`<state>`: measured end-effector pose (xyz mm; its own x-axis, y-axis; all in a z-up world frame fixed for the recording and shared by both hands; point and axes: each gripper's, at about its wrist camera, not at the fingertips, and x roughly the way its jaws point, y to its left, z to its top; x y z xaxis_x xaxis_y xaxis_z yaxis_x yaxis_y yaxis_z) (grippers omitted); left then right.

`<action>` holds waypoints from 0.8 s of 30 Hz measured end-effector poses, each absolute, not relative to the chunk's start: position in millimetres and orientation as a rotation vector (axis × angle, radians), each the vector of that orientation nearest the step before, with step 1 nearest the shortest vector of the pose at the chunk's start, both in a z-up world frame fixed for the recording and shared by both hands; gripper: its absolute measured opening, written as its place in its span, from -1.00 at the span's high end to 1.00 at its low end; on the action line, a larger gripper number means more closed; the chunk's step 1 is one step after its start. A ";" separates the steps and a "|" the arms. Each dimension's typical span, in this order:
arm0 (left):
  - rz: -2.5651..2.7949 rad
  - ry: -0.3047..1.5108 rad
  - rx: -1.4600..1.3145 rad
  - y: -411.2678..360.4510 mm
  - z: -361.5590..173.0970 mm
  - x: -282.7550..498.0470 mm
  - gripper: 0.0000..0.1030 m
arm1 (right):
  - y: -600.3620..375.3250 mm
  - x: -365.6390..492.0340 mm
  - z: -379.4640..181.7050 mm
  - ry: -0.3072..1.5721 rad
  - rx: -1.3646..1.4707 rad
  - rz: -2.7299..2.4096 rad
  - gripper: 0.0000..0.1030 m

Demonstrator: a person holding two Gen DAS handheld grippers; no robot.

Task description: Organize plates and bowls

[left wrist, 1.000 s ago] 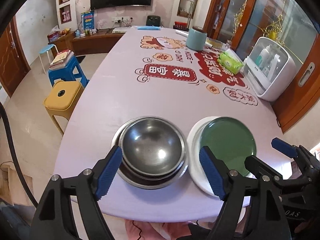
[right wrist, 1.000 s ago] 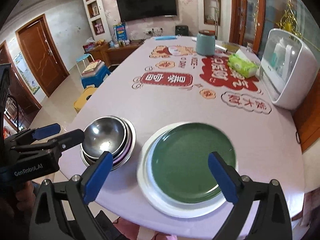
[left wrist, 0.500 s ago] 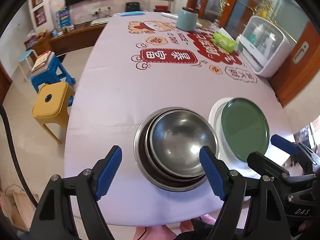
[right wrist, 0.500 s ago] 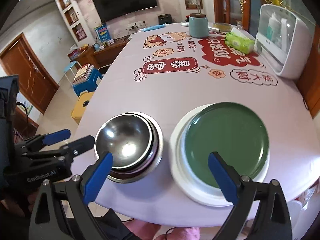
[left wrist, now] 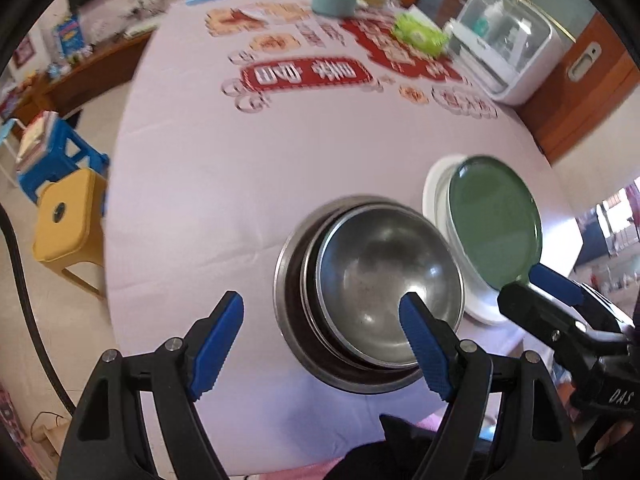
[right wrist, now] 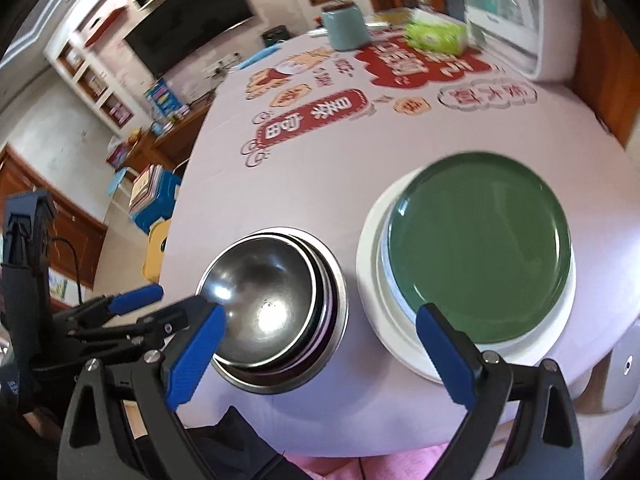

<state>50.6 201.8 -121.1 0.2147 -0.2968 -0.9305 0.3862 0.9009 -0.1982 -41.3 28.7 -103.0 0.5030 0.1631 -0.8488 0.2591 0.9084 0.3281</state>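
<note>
The left tool (left wrist: 320, 344) is hovering wide open and empty with its right finger over the bowls (left wrist: 372, 284), which are sitting at the near surface (left wrist: 240, 160) edge beside the plates (right wrist: 476, 256), nearer the equally open, empty right tool (right wrist: 320, 364).

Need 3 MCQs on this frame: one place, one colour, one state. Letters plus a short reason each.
1. Where is the bowl stack relative to the plates?
A. camera-left of them
B. on top of them
C. behind them

2. Colour of the top plate?
A. red
B. green
C. blue

3. State of the left tongs?
A. shut on a bowl
B. shut on a plate
C. open

Key: 1 A, in both views the bowls sit left of the white plate. 2 B, its face is dark green. 3 C, the blue pads stand wide apart, holding nothing.
</note>
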 end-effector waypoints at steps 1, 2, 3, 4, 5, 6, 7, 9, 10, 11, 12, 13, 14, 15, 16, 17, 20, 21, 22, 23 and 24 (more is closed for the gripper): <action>-0.479 1.282 0.088 200.8 -124.0 52.6 -0.54 | 28.4 -40.2 -106.7 1.064 0.467 -0.064 -0.87; -0.488 1.300 0.099 199.6 -128.2 56.1 -0.54 | 26.9 -37.5 -109.3 1.073 0.483 -0.067 -0.87; -0.496 1.314 0.109 198.2 -131.7 59.2 -0.54 | 26.5 -36.3 -112.1 1.081 0.497 -0.072 -0.87; -0.507 1.335 0.122 197.1 -136.0 63.0 -0.54 | 25.6 -34.8 -115.2 1.089 0.513 -0.080 -0.87; -0.513 1.347 0.128 196.1 -138.6 65.4 -0.54 | 25.1 -32.7 -119.7 1.103 0.531 -0.092 -0.87; -0.521 1.364 0.134 195.6 -142.2 68.8 -0.54 | 25.2 -31.1 -122.7 1.114 0.541 -0.099 -0.87; -0.526 1.377 0.137 195.0 -145.6 71.6 -0.54 | 25.0 -30.2 -125.0 1.122 0.548 -0.102 -0.86; -0.535 1.405 0.143 194.8 -151.7 77.0 -0.54 | 25.1 -26.6 -131.3 1.144 0.568 -0.109 -0.81; -0.540 1.417 0.146 194.7 -154.5 79.4 -0.53 | 25.6 -25.0 -135.1 1.158 0.579 -0.112 -0.77; -0.545 1.428 0.148 195.6 -156.9 81.2 -0.53 | 26.3 -23.2 -139.0 1.173 0.590 -0.113 -0.74; -0.553 1.444 0.151 195.6 -160.2 83.5 -0.53 | 27.0 -21.1 -143.2 1.189 0.603 -0.116 -0.73; -0.558 1.457 0.152 195.7 -162.5 84.6 -0.52 | 26.6 -18.7 -146.7 1.202 0.614 -0.118 -0.69; -0.565 1.470 0.152 195.9 -165.1 86.3 -0.49 | 26.5 -16.9 -150.0 1.213 0.625 -0.121 -0.62; -0.570 1.479 0.152 196.7 -166.8 87.9 -0.48 | 27.0 -16.5 -152.0 1.219 0.631 -0.124 -0.58; -0.575 1.493 0.152 196.4 -170.2 90.5 -0.47 | 27.0 -15.1 -154.5 1.229 0.640 -0.130 -0.52; -0.582 1.506 0.150 196.6 -172.8 92.2 -0.46 | 26.8 -14.1 -156.8 1.238 0.648 -0.137 -0.44; -0.597 1.550 0.142 197.6 -182.4 98.2 -0.37 | 24.3 -11.8 -162.5 1.258 0.673 -0.157 -0.22; -0.600 1.561 0.140 198.1 -184.9 99.0 -0.29 | 23.6 -11.5 -163.8 1.261 0.677 -0.162 -0.18; -0.605 1.572 0.137 198.4 -187.8 100.1 -0.28 | 22.7 -11.2 -165.9 1.266 0.686 -0.171 -0.10; -0.611 1.578 0.134 198.1 -189.0 100.6 -0.27 | 21.4 -10.9 -167.3 1.269 0.692 -0.177 -0.03; -0.617 1.584 0.130 198.3 -190.4 101.4 -0.26 | 20.5 -10.8 -168.3 1.272 0.701 -0.180 0.01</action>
<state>101.4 198.3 -190.4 -0.1276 -0.2786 -0.9519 0.4389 0.8448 -0.3061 -10.8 20.5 -168.3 0.3124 0.2491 -0.9167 0.4943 0.7815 0.3807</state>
